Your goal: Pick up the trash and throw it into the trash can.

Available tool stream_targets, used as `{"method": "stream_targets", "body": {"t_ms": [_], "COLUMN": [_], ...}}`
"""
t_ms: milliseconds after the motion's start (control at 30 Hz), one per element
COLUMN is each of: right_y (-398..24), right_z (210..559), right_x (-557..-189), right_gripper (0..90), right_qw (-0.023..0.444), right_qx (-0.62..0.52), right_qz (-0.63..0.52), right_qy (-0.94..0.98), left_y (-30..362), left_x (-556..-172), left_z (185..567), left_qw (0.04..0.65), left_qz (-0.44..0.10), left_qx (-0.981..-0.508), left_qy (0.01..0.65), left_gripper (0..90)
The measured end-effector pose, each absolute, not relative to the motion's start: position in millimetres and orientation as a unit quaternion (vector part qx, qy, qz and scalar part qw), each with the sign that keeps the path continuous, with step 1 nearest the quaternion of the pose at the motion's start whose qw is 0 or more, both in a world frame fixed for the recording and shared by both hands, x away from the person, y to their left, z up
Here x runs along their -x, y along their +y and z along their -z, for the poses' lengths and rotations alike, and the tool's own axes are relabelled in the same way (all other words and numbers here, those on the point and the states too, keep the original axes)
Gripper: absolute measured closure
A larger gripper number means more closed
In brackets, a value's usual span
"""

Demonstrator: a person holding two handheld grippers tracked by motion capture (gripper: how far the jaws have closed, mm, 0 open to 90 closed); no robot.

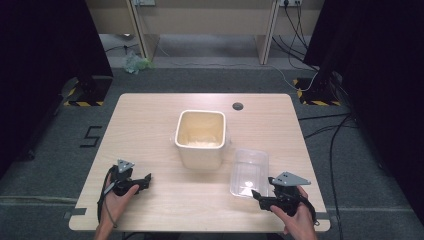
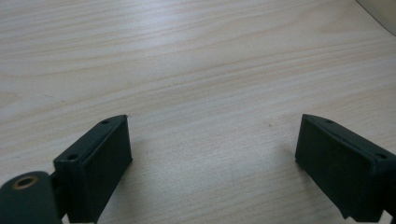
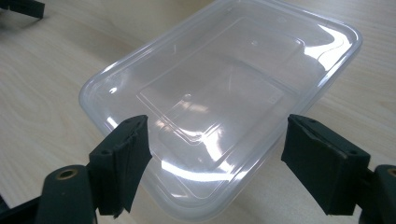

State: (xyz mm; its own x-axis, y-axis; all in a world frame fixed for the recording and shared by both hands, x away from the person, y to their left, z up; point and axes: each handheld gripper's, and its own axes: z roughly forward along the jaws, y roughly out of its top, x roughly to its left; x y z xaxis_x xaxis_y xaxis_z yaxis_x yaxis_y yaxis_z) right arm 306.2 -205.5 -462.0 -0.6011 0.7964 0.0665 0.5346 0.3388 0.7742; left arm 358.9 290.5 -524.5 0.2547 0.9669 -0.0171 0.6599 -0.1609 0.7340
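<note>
- Right gripper view: the right gripper (image 3: 215,163) is spreading its two black jaws wide, with the near corner of the clear plastic container (image 3: 224,93) lying between them; neither pad is pressing on the plastic, so nothing is being grasped.
- The container is lying flat on the wooden table (image 3: 42,93), its transparent lid on.
- Left gripper view: the left gripper (image 2: 212,158) is holding its jaws released and wide apart over bare wood, with nothing between them.
- High view: the container (image 1: 249,171) is sitting near the table's front right, just beside the cream tub (image 1: 200,137), which is standing upright and open at mid-table.
- The left gripper (image 1: 131,181) is resting well apart at the front left.
</note>
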Motion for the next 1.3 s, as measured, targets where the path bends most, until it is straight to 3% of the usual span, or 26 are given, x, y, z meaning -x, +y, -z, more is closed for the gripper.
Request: {"method": "stream_targets", "body": {"t_ms": [300,767,1300], "right_y": [-216.3,-216.2,-211.7], "right_z": [458.9,462.5,472.1], "right_x": [-324.6,-342.2,-347.9], "right_gripper": [20.5,20.4,19.9], "right_qw": [0.162,0.152,0.13], "right_qx": [-0.448,-0.454,-0.457], "right_qz": [-0.423,-0.424,-0.422], "right_qy": [0.771,0.769,0.773], "left_y": [263.6,173.0,112.9], "left_x": [-349.8,-332.9,-344.3], "left_z": [521.2,507.8,501.2], "left_qw": [0.338,0.398,0.41], "left_qz": [-0.217,-0.166,-0.12], "left_qx": [-0.736,-0.776,-0.795], "left_qy": [0.545,0.46,0.431], "left_gripper": [15.0,15.2,16.0]}}
